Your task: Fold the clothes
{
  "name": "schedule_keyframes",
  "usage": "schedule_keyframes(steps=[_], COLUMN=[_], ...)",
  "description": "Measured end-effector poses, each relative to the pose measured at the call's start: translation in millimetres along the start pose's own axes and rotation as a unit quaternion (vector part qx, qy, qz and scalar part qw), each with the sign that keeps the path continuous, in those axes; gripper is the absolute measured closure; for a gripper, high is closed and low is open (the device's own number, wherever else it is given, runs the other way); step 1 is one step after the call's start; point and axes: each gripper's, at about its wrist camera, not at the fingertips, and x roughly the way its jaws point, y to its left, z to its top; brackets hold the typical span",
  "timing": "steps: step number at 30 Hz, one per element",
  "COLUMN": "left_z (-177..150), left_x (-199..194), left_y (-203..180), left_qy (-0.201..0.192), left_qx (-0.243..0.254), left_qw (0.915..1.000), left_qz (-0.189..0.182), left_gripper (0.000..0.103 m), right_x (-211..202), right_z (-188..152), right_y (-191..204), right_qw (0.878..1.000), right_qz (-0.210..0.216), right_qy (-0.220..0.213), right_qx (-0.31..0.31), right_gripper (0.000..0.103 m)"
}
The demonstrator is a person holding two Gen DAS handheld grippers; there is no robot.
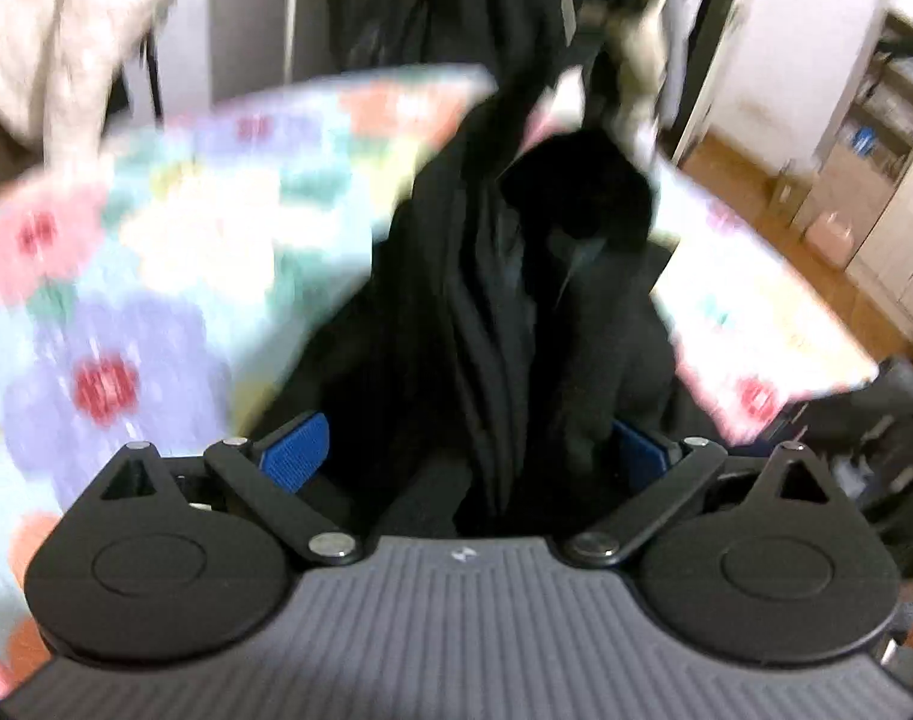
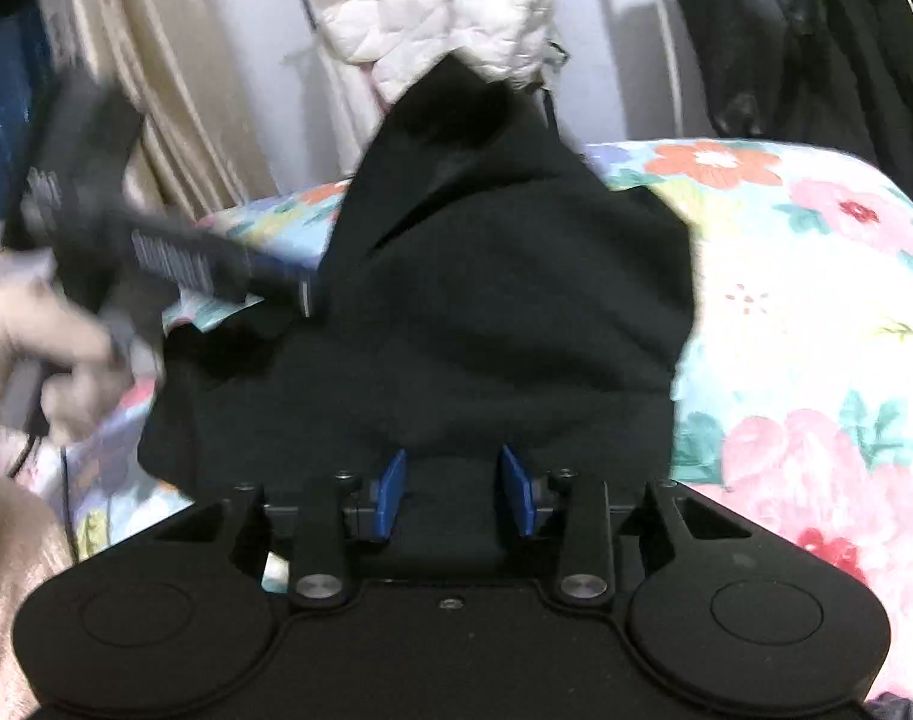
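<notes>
A black garment [image 1: 504,312] lies bunched on a floral bedsheet [image 1: 156,276], and one part of it rises toward the upper right. My left gripper [image 1: 465,450] is open wide, its blue pads [image 1: 294,450] on either side of the cloth and not pinching it. In the right wrist view the same garment [image 2: 504,276] heaps up right in front of my right gripper [image 2: 456,480], whose blue fingers [image 2: 393,492] stand narrow with black cloth between them. A hand [image 2: 36,354] holds the left gripper [image 2: 294,291] at the garment's left edge. The frames are blurred by motion.
The floral sheet [image 2: 816,360] spreads to the right. Behind the bed hang a white quilted jacket [image 2: 444,6], a black jacket [image 2: 786,42] and a beige curtain [image 2: 144,90]. Wooden floor [image 1: 750,180] and a shelf unit [image 1: 876,138] lie past the bed's far corner.
</notes>
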Motion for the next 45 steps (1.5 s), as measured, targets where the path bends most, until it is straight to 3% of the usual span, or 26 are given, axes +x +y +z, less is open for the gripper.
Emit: schedule_keyframes(steps=[2,3,4,6,10,11,12,14,15,17,19,22,24,26,28,31,34,35,37,39,45], left_z=[7,10,12,16,26,30,32,24,18,16,18,15,15,15,17,16,12,10,9,6,6], left_x=[-21,-29,-33,-30,7,22,40,73,80,81,75,63,66,67,68,66,66,67,69,70,75], left_y=[-6,-12,-20,-40,-88,-97,-104,-104,-99,-75,-54,-37,-23,-14,-14,-11,2,9,26,30,25], left_qy=[-0.056,-0.082,-0.094,-0.093,-0.053,-0.037,-0.018,0.003,-0.001,-0.001,-0.007,-0.015,-0.015,-0.016,-0.020,-0.035,-0.048,-0.049,-0.036,-0.033,-0.030], left_qx=[0.013,0.023,0.034,0.065,0.157,0.172,0.185,0.230,0.240,0.185,0.140,0.110,0.082,0.061,0.059,0.054,0.043,0.038,-0.003,-0.009,0.004], left_qw=[0.9983,0.9963,0.9947,0.9929,0.9861,0.9844,0.9809,0.9555,0.9506,0.9668,0.9767,0.9780,0.9827,0.9857,0.9852,0.9802,0.9671,0.9621,0.9726,0.9752,0.9727], left_qz=[-0.008,-0.012,-0.021,-0.035,-0.006,0.009,0.058,0.184,0.197,0.177,0.163,0.177,0.166,0.156,0.160,0.187,0.246,0.266,0.230,0.219,0.230], left_gripper=[0.004,0.004,0.004,0.003,0.003,0.002,0.009,0.017,0.018,0.018,0.017,0.017,0.017,0.017,0.017,0.018,0.042,0.045,0.046,0.044,0.040], right_x=[2,4,7,16,22,23,22,21,20,18,11,-28,-59,-60,-41,1,-5,-10,-18,-22,-10], right_z=[0,-1,-3,-6,-14,-17,-19,-23,-25,-27,-24,-4,7,11,9,-6,-25,-28,-33,-41,-49], right_y=[8,13,20,34,40,43,45,49,51,57,59,43,19,-3,-21,-33,-16,-13,-7,-4,-22], right_qw=[0.998,0.997,0.997,0.999,0.999,0.999,0.999,0.999,0.999,0.998,0.997,0.998,0.997,0.995,0.993,0.994,0.995,0.995,0.996,0.995,0.992], right_qz=[0.061,0.078,0.068,0.038,0.039,0.035,0.035,0.038,0.041,0.045,0.054,0.062,0.038,0.018,0.000,-0.009,-0.042,-0.045,-0.046,-0.041,-0.029], right_qy=[0.005,0.008,0.013,0.025,0.010,0.008,0.006,0.004,0.004,0.011,0.020,-0.016,-0.069,-0.083,-0.077,-0.040,-0.032,-0.033,-0.035,-0.033,-0.023], right_qx=[0.019,0.026,0.018,-0.017,-0.009,-0.020,-0.025,-0.023,-0.023,-0.033,-0.044,-0.012,0.024,0.058,0.085,0.097,0.088,0.083,0.075,0.088,0.119], right_gripper=[0.061,0.061,0.061,0.061,0.061,0.061,0.061,0.061,0.061,0.061,0.061,0.061,0.050,0.043,0.038,0.040,0.046,0.047,0.048,0.048,0.048])
